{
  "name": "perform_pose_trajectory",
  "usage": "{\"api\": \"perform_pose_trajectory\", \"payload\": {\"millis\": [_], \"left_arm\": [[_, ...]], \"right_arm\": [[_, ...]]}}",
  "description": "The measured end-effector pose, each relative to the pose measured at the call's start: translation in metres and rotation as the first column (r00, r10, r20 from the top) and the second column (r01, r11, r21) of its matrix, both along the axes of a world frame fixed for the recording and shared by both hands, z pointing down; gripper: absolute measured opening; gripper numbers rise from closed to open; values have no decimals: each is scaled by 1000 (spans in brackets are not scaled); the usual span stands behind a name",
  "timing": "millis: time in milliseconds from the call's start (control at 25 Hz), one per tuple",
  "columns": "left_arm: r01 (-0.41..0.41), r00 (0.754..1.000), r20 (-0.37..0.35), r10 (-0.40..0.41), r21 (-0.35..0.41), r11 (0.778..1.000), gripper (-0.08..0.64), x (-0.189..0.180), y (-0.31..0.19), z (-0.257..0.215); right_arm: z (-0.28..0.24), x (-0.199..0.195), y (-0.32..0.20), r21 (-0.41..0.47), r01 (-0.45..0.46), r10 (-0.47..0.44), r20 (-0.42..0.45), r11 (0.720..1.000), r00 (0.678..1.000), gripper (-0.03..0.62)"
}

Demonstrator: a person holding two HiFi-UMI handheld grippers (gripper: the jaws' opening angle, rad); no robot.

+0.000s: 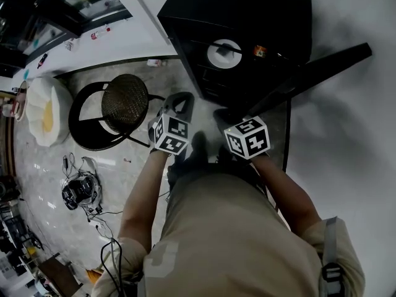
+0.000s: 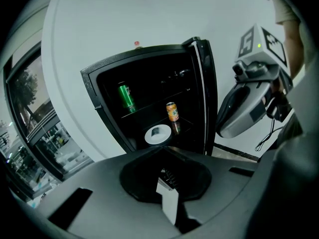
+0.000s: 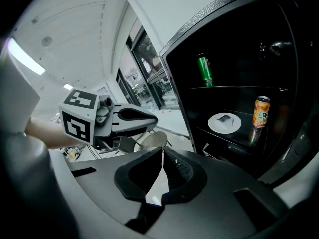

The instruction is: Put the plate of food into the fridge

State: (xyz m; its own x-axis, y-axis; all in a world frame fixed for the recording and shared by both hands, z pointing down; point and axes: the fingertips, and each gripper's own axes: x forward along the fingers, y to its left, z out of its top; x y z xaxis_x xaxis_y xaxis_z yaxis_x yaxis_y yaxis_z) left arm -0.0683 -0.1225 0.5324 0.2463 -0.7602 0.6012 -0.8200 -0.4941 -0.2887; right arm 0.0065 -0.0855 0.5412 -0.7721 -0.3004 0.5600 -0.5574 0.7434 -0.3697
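On the pale glossy floor point(image 1: 37, 166) at the far left, a tangle of black cables point(image 1: 80, 190) lies near a round stool with a black metal frame and a brown woven seat point(image 1: 125, 103). Just right of the stool, the person holds out the left gripper point(image 1: 178, 101), a grey tool carrying a black-and-white marker cube. The left gripper view shows its jaws pressed together with nothing between them. The right gripper point(image 1: 224, 115), built the same way, hangs near it without touching. In the right gripper view its jaws meet at the tips and are likewise empty.

Both tools point toward the compact black fridge point(image 1: 247, 11), whose door point(image 1: 322, 67) stands swung open to the right. On an upper shelf inside stands a green drinks can point(image 2: 126, 96). On the shelf below it rests the white round plate point(image 2: 158, 134), carrying a small dark piece of food. Neither gripper touches the plate. An orange drinks can point(image 2: 172, 111) stands upright just beside the plate, to its right.
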Motion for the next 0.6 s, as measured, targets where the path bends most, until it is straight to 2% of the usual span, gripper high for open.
{"api": "perform_pose_trajectory", "payload": {"millis": [160, 280, 440, 600], "left_arm": [[-12, 1000, -5, 12, 1, 1000, 9, 8, 9, -1], [-32, 998, -55, 31, -25, 999, 9, 19, 15, -1], [-7, 992, -123, 0, -57, 998, 9, 21, 17, -4], [-22, 994, -108, 16, -58, 998, 9, 21, 18, -5]], "right_arm": [[2, 3, 6, 2, 4, -4, -5, 1000, 1000, 28], [2, 9, 7, -4, 2, -2, -9, 1000, 1000, 28], [2, 15, 3, -6, -5, 5, -11, 1000, 1000, 28], [4, 18, -3, -9, -27, 27, -7, 1000, 1000, 28]]}}
